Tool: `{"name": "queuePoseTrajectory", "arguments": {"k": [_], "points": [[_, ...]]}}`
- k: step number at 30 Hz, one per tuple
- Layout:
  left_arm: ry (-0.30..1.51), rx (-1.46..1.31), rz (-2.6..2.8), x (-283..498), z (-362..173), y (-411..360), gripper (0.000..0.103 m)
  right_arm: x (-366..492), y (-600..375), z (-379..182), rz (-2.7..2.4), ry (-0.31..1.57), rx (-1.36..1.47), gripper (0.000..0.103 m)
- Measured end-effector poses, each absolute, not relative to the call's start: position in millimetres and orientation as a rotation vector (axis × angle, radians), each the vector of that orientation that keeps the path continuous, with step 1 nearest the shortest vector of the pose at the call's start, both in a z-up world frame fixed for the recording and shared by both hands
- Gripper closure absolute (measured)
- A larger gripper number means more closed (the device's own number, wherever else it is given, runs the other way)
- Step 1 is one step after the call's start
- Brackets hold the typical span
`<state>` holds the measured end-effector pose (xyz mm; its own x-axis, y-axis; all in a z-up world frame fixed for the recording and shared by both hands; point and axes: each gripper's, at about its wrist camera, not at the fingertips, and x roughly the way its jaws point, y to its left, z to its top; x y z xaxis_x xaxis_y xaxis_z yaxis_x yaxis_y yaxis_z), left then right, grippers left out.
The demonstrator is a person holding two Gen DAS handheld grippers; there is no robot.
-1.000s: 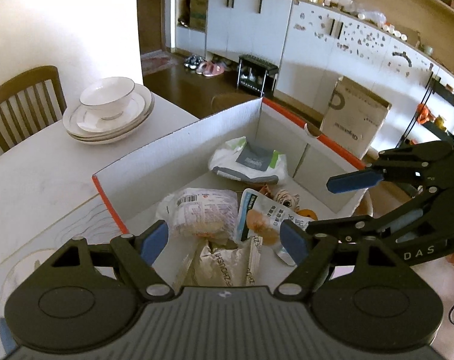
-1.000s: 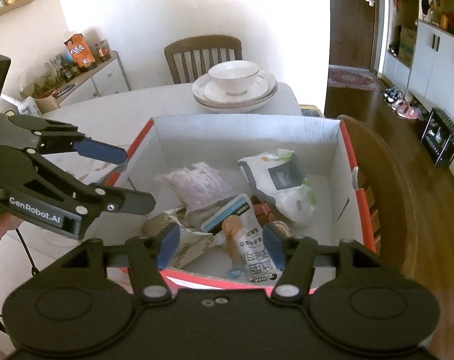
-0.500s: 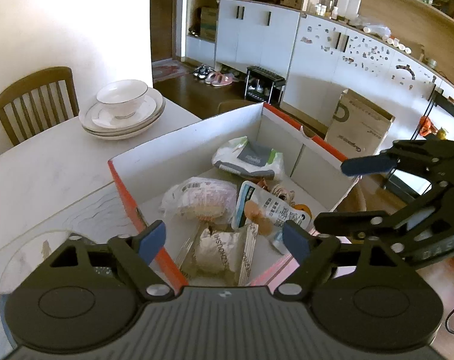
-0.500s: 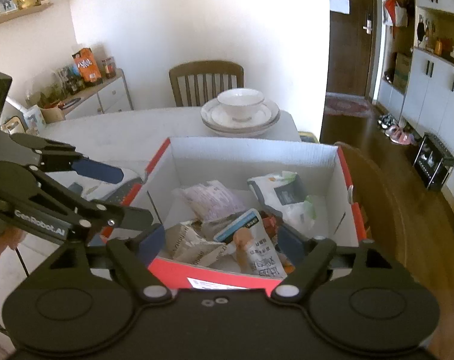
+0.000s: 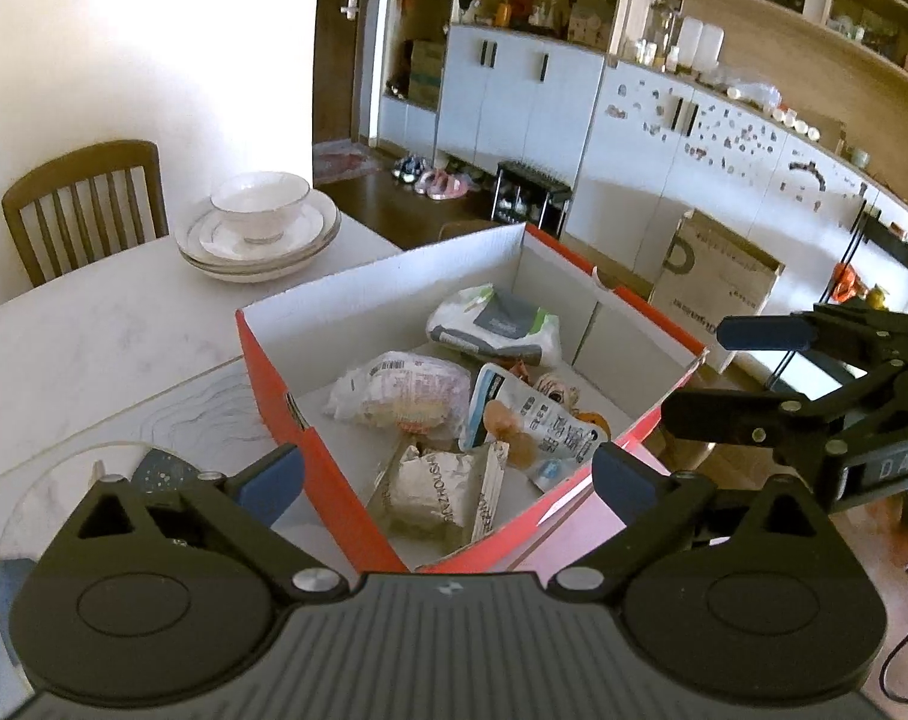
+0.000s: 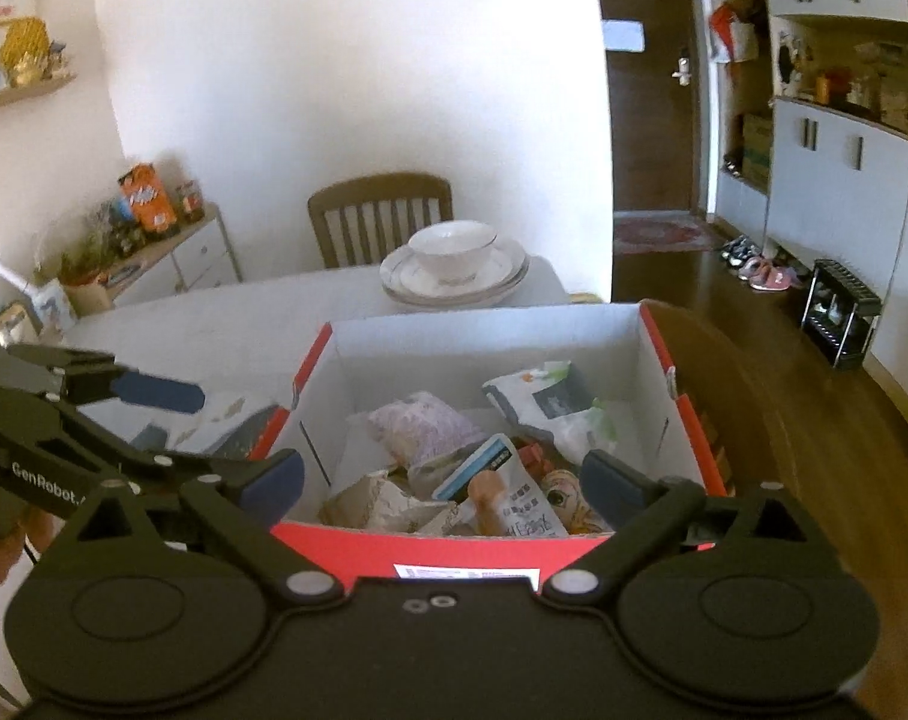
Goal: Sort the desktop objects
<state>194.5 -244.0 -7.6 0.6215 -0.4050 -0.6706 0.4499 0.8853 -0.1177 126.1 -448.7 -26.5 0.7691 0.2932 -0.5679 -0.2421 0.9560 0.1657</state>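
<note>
Box (image 5: 309, 438) lies below both empty, spread grippers.

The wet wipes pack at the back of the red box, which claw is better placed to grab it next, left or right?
Probably the right claw. The wet wipes pack lies nearly straight ahead of it by the box far wall. The left claw is open too, but faces the box corner-on.

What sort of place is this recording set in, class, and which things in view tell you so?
Most likely a home dining area. A chair stands at the table, which bears stacked dishes; shoes lie on the floor by tall cabinets.
</note>
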Motion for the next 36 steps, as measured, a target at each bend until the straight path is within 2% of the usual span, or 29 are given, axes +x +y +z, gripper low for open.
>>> {"name": "queuePoseTrajectory", "arguments": {"k": [11,36], "points": [[0.693,0.031,-0.478,173,-2,-233,0.0,106,-437,-20,0.269,0.564,0.09,0.002],[0.607,0.092,-0.487,157,5,-235,0.001,88,-426,-24,0.252,0.564,0.117,0.002]]}}
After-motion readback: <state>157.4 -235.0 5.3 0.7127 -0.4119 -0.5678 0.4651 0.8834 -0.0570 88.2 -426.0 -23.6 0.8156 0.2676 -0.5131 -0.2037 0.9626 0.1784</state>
